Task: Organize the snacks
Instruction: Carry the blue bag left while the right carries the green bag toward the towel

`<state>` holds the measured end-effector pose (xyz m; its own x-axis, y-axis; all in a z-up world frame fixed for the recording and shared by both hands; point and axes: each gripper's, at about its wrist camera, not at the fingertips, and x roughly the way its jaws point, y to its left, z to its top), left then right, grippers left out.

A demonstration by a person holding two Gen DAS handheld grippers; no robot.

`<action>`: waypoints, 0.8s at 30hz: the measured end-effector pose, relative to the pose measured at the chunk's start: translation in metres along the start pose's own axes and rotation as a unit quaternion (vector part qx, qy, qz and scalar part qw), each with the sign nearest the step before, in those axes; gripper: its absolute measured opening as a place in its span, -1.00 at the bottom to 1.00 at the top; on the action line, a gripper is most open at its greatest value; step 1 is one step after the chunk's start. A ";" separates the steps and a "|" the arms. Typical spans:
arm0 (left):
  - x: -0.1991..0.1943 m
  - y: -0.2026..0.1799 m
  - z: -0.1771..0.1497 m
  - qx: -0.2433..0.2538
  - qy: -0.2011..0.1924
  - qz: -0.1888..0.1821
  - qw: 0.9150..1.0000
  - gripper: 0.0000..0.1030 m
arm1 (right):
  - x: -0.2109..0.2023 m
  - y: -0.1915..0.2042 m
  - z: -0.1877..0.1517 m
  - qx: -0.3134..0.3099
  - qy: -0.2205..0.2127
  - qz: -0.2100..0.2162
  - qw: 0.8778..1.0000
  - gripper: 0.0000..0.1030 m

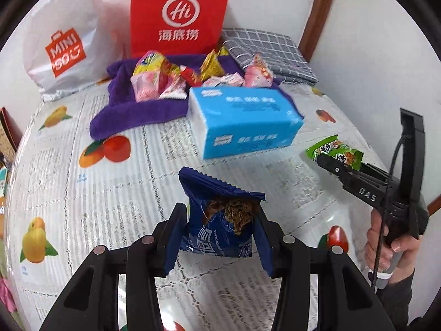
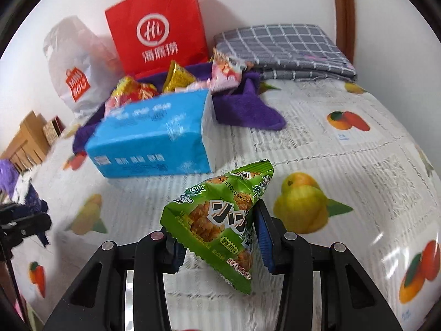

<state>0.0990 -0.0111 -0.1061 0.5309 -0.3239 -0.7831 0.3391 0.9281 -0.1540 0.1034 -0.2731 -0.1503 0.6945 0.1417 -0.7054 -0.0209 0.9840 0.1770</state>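
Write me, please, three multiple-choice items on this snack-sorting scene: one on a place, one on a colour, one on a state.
1. Where does the heap of small snack packs lie?
A. on the purple towel
B. inside the red paper bag
C. on the folded grey checked cloth

2. What colour is the pack in the right gripper?
A. pink
B. green
C. blue

3. What is the state of the blue cookie pack in the left gripper?
A. sealed and flat
B. torn open at the top
C. lying loose on the table

Key: 1 A, the packs rest on the towel in front of the bag; 2 B, a green snack pack sits between its pads; 3 B, brown contents show through the tear.
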 end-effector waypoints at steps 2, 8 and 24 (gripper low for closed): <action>-0.005 -0.004 0.006 -0.001 -0.006 0.001 1.000 -0.13 | -0.015 0.003 0.007 -0.004 -0.010 -0.003 1.000 -0.16; -0.026 -0.017 0.029 -0.006 -0.031 -0.010 0.999 -0.13 | -0.052 0.014 0.036 -0.021 -0.038 -0.011 0.999 -0.16; -0.049 -0.020 0.097 -0.018 -0.064 -0.009 0.998 -0.13 | -0.071 0.032 0.112 -0.045 -0.061 0.003 0.997 -0.16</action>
<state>0.1422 -0.0314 -0.0062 0.6204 -0.3598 -0.6969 0.3228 0.9269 -0.1912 0.1335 -0.2638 -0.0179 0.7766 0.1379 -0.6147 -0.0854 0.9898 0.1142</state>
